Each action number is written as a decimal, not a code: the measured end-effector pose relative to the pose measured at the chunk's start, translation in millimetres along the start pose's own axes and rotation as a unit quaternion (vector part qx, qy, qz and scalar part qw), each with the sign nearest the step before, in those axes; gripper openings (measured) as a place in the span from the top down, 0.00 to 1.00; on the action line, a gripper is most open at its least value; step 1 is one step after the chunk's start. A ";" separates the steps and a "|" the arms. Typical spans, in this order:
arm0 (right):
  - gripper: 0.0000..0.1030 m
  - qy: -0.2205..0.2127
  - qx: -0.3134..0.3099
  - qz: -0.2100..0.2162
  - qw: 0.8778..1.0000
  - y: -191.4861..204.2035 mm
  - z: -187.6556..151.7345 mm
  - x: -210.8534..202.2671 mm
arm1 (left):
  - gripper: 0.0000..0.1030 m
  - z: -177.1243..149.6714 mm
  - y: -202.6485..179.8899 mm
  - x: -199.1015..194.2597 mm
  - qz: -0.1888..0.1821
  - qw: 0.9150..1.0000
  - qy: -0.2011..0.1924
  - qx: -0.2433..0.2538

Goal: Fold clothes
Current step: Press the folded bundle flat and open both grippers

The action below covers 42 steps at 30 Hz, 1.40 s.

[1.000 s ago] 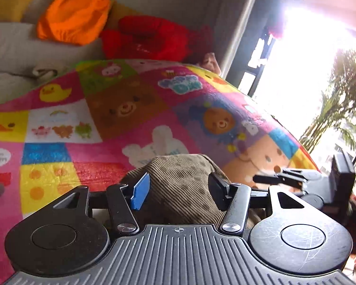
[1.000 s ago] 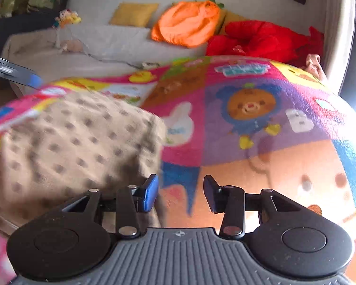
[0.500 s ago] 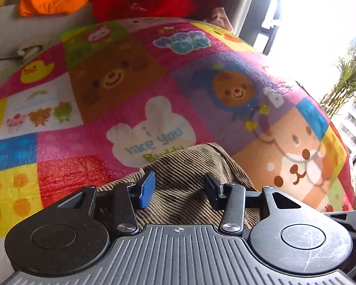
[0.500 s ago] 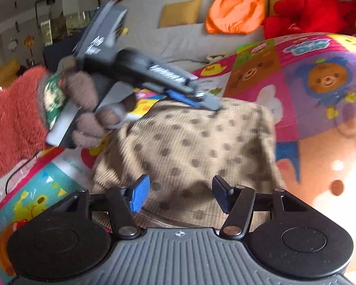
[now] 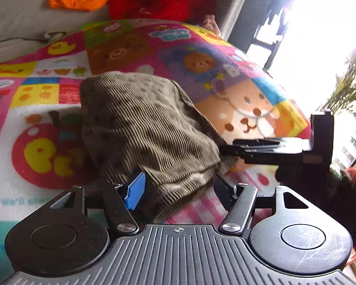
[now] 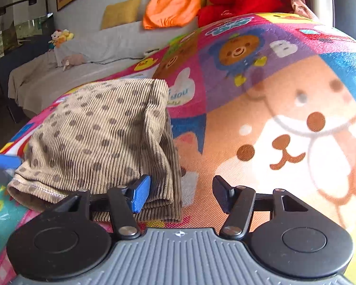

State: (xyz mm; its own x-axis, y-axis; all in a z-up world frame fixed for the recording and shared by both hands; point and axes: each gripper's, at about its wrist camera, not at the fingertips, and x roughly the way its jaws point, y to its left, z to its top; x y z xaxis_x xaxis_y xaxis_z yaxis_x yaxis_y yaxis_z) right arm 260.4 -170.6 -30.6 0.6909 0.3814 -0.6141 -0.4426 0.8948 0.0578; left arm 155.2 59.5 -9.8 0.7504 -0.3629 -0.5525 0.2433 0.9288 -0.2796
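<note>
The brown corduroy garment (image 5: 144,128) is seen folded into a compact stack on the patterned blanket (image 5: 244,109). Compared with a second ago, more of it is laid flat. The left gripper (image 5: 178,187) is spread apart, with the garment's near edge between its jaws. The right gripper (image 6: 181,196) is likewise apart, clamped on nothing; the garment lies just left of its jaws. A further fold is judged possible.

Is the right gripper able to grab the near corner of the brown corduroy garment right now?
Probably yes. The right gripper is open and the corduroy garment has its near corner beside the blue fingertip, with nothing between them on the mat.
</note>
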 end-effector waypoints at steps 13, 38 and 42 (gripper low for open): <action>0.71 -0.005 -0.015 0.019 1.000 32.4 7.1 12.7 | 0.32 20.2 43.4 36.4 0.137 0.990 0.005 0.027; 0.47 0.007 -0.016 0.026 1.000 34.5 2.3 13.7 | 0.12 8.4 11.4 21.9 0.046 0.995 0.004 0.084; 0.43 0.001 0.014 -0.006 1.000 21.6 -7.7 0.5 | 0.21 0.5 49.0 9.6 0.105 0.994 0.017 -0.008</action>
State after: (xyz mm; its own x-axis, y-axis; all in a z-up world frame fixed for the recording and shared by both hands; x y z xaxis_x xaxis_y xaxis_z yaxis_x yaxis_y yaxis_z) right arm 246.8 -152.8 -35.7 0.6954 0.3696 -0.6162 -0.4177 0.9057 0.0719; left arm 174.6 101.6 -28.4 0.7623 -0.1642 -0.6260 0.0737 0.9830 -0.1682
